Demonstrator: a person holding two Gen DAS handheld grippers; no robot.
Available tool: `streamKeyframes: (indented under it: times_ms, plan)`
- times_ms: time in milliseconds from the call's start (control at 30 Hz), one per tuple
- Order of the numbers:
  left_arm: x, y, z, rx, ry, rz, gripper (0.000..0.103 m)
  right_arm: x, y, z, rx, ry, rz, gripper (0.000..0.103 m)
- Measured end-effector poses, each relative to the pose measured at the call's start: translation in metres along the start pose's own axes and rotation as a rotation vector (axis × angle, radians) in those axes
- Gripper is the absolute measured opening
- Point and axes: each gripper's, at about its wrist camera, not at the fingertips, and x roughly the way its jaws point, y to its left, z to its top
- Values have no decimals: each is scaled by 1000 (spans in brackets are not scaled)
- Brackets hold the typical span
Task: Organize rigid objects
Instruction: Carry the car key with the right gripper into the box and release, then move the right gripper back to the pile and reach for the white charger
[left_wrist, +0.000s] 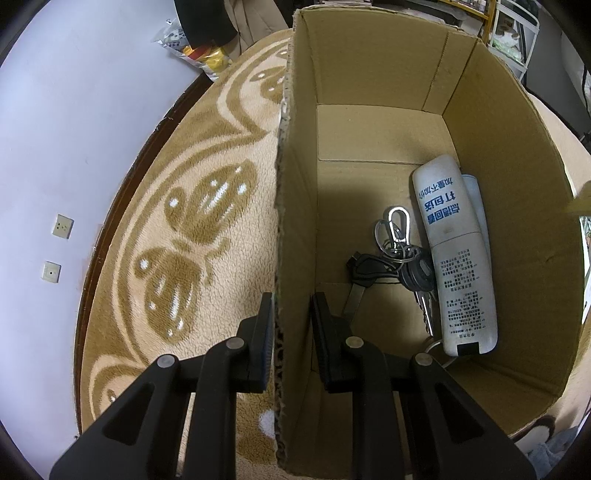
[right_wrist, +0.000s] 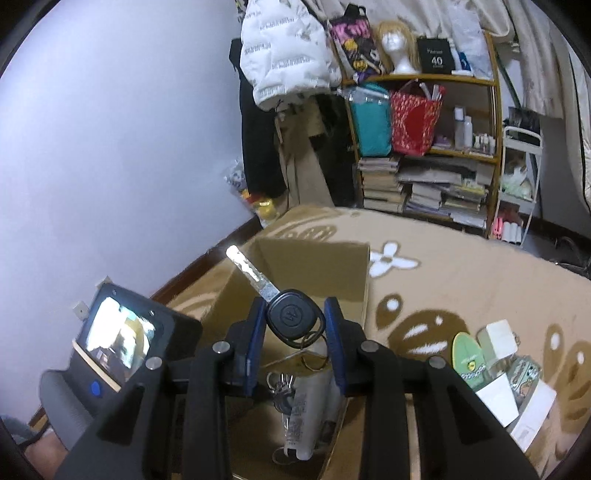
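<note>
An open cardboard box (left_wrist: 369, 74) stands on a patterned rug. Inside lie a bunch of keys with a carabiner (left_wrist: 391, 254) and a white tube with blue print (left_wrist: 458, 251). My left gripper (left_wrist: 293, 314) straddles the box's left wall, one finger outside and one inside, shut on it. In the right wrist view my right gripper (right_wrist: 295, 314) hovers over the same box (right_wrist: 314, 266), shut on the black head of a car key (right_wrist: 291, 317). Its silver blade points up and left, and a ring dangles below. The tube (right_wrist: 306, 410) and key bunch (right_wrist: 282, 387) show beneath.
The beige and brown rug (left_wrist: 203, 221) ends at a lilac wall with sockets (left_wrist: 62, 226). Small white boxes (right_wrist: 498, 339) and a green packet (right_wrist: 469, 358) lie on the rug to the right. A cluttered shelf (right_wrist: 424, 147) stands at the back. The left gripper's screen unit (right_wrist: 122, 332) is at the left.
</note>
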Motion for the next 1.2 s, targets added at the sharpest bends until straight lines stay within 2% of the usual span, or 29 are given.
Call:
streamKeyframes:
  times_ms: [133,367,433,500,567,667,733,900,1000,1200]
  plan:
    - [0,-1,0,-1,-1,-2,20,9,-3,-6,33,53,22,34]
    - [-2,0,1,0,-2,-3,20,7,-6,-8,8,43,-33,37]
    - [-2,0,1,0,-2,-3,20,1,-12,-5,22,28,-37,52]
    - [-2,0,1,-1,-1,-5,20,-5,-17,-1,32,3,-56,61]
    - [-2,0,1,-1,-1,-5,20,-10,-26,3,43,-14,-84,64]
    - [-3,-1,1,1,-1,-2,20,-14,-44,5,80,-21,-122,74]
    - [-3,-1,1,2,-1,-2,20,-13,-57,8,111,-12,-138,88]
    - [-3,-2,1,8,-4,3,20,-19,-85,6,170,-38,-222,103]
    - [-3,-4,0,12,-5,7,20,-22,-94,8,176,-52,-259,103]
    - [-3,-5,0,11,-4,5,20,-12,-108,3,177,1,-281,103]
